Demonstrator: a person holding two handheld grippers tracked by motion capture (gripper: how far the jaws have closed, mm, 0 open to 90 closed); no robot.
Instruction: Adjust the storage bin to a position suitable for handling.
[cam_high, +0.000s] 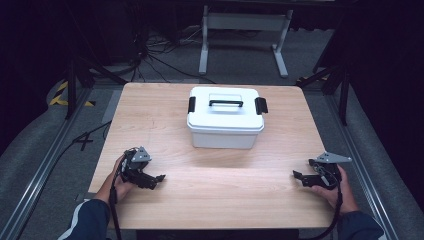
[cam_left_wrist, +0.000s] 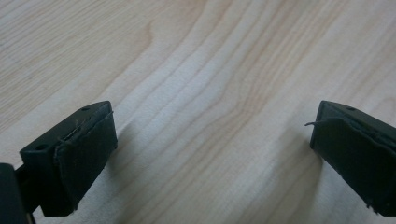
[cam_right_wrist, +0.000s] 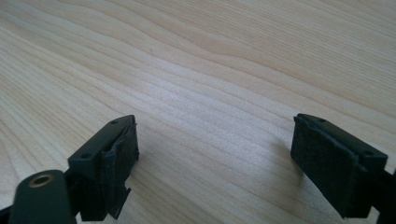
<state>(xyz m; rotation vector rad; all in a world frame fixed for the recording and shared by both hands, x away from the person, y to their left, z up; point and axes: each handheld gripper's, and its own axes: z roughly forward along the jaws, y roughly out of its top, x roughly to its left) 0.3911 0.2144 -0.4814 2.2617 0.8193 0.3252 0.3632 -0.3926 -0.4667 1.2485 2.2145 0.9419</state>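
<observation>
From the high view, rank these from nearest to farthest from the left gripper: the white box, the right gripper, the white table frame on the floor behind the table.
Measured from the left gripper, at the table's near left:
1. White box, centre of the table, toward the far edge.
2. Right gripper, near right of the table.
3. White table frame, on the floor beyond the table.

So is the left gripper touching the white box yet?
Apart. The high view shows bare table between the left gripper and the white box.
</observation>
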